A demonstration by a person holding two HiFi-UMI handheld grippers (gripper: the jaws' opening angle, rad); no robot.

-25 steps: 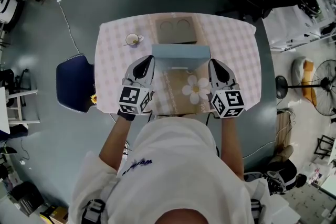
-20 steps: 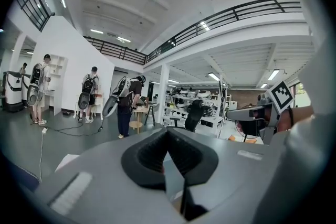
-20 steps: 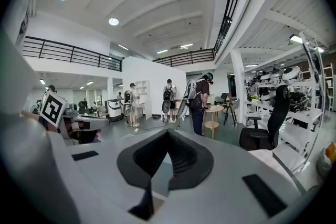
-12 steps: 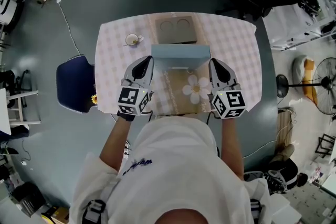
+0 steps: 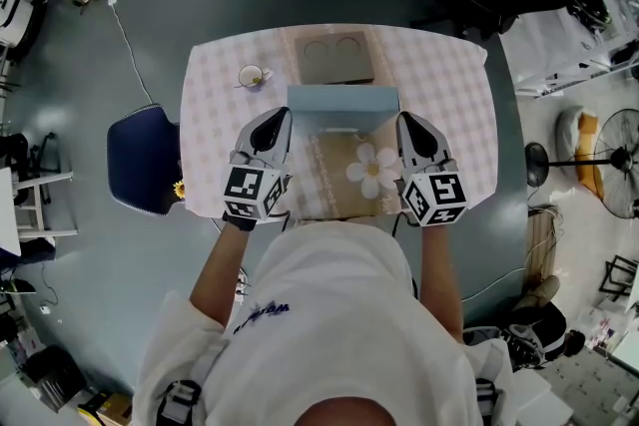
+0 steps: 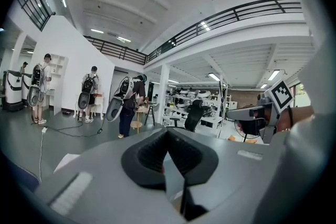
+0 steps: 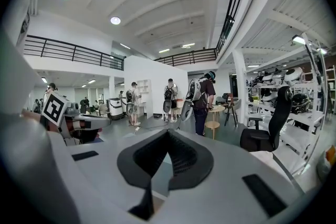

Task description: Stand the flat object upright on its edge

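Fingers (image 6: 149,157) of the left gripper (image 5: 278,118) are sitting closed together, gripping nothing; I am noting the same on the right gripper (image 5: 407,120). Both are sitting over the checked table (image 5: 449,85), flanking a brown mat (image 5: 329,180) at 9 and 3 o'clock. The flat blue object (image 5: 343,102) is lying at the mat's 12 o'clock, between the gripper tips.
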